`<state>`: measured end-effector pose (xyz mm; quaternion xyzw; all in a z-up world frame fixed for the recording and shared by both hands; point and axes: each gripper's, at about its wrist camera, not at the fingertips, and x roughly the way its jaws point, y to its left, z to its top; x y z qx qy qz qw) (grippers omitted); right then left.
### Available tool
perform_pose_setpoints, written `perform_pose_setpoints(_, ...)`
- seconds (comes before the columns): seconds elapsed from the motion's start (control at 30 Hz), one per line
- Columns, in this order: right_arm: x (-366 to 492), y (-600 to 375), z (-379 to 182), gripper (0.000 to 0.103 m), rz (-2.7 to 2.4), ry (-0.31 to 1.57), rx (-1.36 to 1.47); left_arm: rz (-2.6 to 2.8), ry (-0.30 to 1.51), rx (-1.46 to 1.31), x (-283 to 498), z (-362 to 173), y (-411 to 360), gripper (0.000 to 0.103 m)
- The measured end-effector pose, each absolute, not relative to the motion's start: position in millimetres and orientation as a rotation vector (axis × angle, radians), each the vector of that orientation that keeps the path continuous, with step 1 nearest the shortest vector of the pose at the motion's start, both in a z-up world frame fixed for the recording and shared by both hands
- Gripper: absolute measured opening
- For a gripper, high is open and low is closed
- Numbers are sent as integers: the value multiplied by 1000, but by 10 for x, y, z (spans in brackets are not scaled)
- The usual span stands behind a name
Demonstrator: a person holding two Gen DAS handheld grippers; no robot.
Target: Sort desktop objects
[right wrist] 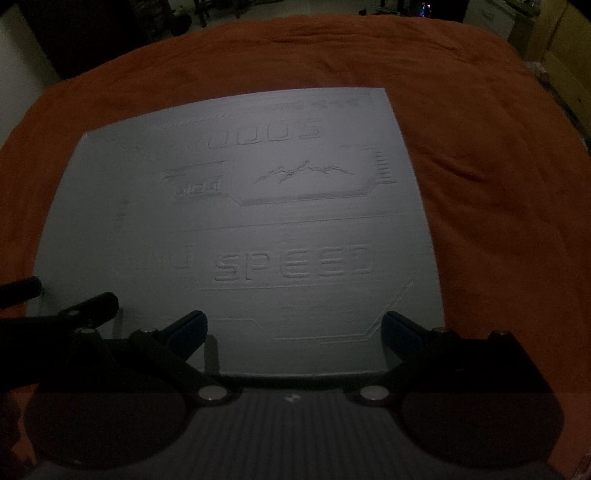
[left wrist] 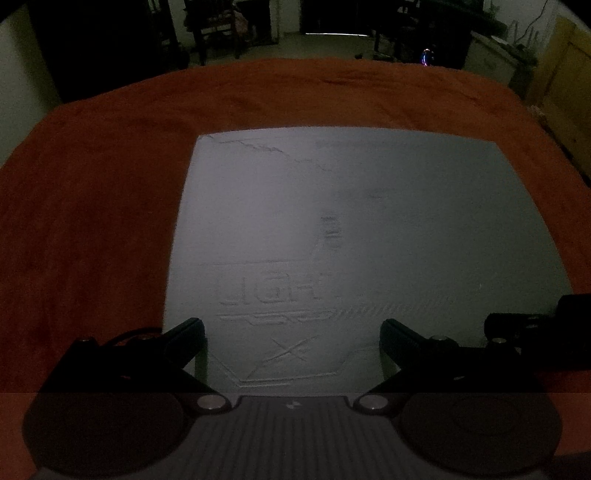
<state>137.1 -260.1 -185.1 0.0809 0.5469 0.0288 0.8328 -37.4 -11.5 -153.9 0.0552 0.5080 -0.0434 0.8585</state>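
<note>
A large grey mat [left wrist: 351, 229] with embossed lettering lies flat on an orange cloth [left wrist: 92, 221]; it also shows in the right wrist view [right wrist: 240, 221]. My left gripper [left wrist: 293, 339] is open and empty, hovering over the mat's near edge. My right gripper [right wrist: 293, 332] is open and empty, over the mat's near edge too. The right gripper's body shows at the right edge of the left wrist view [left wrist: 535, 332]. The left gripper's body shows at the left of the right wrist view [right wrist: 66, 321]. The scene is dim.
The orange cloth [right wrist: 498, 184] covers the whole table. Beyond the far edge stand dark chairs [left wrist: 214, 33], a white cabinet [left wrist: 495, 55] and a yellowish wooden panel [left wrist: 561, 85] at the right.
</note>
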Motion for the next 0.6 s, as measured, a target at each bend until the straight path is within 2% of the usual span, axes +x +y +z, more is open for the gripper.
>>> perform_pose_setpoints(0.6, 1273, -2589, -1783, 103, 70, 1153, 160, -80, 1083, 127, -325, -1537, -110, 103)
